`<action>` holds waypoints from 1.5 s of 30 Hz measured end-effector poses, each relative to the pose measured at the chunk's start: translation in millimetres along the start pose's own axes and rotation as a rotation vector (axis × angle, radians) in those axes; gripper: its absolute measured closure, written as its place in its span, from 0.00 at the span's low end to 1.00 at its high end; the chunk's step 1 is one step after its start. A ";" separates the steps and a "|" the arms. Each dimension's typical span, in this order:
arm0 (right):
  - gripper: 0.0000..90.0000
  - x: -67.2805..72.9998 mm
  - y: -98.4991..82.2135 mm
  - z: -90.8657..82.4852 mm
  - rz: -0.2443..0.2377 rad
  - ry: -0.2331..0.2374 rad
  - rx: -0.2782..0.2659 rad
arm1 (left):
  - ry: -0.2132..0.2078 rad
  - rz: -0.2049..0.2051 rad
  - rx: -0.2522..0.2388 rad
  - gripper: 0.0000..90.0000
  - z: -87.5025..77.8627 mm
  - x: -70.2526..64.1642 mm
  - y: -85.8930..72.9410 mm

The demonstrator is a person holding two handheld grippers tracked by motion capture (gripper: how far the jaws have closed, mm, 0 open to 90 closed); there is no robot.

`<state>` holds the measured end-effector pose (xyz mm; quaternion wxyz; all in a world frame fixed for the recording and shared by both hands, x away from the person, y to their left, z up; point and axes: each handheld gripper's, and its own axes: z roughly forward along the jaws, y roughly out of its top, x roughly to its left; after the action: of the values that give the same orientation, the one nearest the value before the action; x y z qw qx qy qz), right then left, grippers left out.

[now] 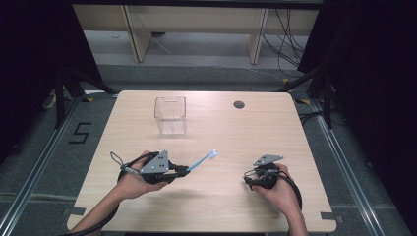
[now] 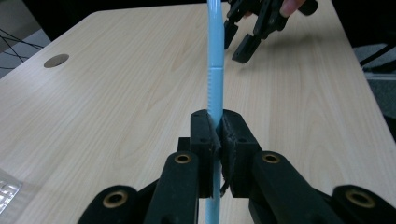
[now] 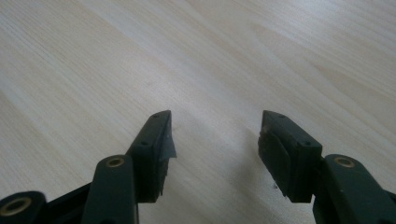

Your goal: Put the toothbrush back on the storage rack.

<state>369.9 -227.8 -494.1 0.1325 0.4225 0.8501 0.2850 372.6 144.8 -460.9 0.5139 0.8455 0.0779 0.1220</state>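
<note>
Left gripper was clamped on our light-blue plastic toothbrush by its handle, bristles free, near the tabletop's front edge. Right gripper rested with jaws apart, perhaps waiting to assist.

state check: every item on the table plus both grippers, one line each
toothbrush: light blue, clamped by its handle in the left gripper, lifted off the table, head pointing away from the hand.
bin: clear, upright, empty, standing apart at the far side of the table.
left gripper: shut on the toothbrush handle.
right gripper: open, nothing between the jaws, low over the table.
</note>
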 end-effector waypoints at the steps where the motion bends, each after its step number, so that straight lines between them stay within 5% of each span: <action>1: 0.50 0.1 0.1 -0.1 0.001 0.000 0.000 | 0.000 -0.006 -0.011 0.93 -0.5 -0.1 -0.6; 10: 0.50 0.4 0.0 -0.1 0.001 0.001 0.000 | 0.038 -0.024 -0.110 0.93 -7.4 -0.8 -6.5; 20: 0.50 2.3 0.1 2.2 0.010 0.001 -0.013 | 0.126 -0.116 -0.233 0.93 -16.3 3.1 -11.9; 29: 0.50 2.9 1.3 1.2 0.011 -0.004 -0.012 | 0.207 -0.151 -0.288 0.93 -25.4 5.6 -11.6; 35: 0.50 0.1 1.9 1.8 -0.028 -0.016 -0.037 | 0.230 -0.174 -0.322 0.93 -28.7 7.8 -10.7; 45: 0.50 1.3 2.4 1.2 -0.009 -0.017 -0.042 | 0.279 -0.237 -0.389 0.93 -33.5 15.4 -12.3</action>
<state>371.2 -225.1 -493.6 0.1497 0.4180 0.8449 0.2984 377.6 182.9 -455.1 0.6616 0.6909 0.2217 0.1891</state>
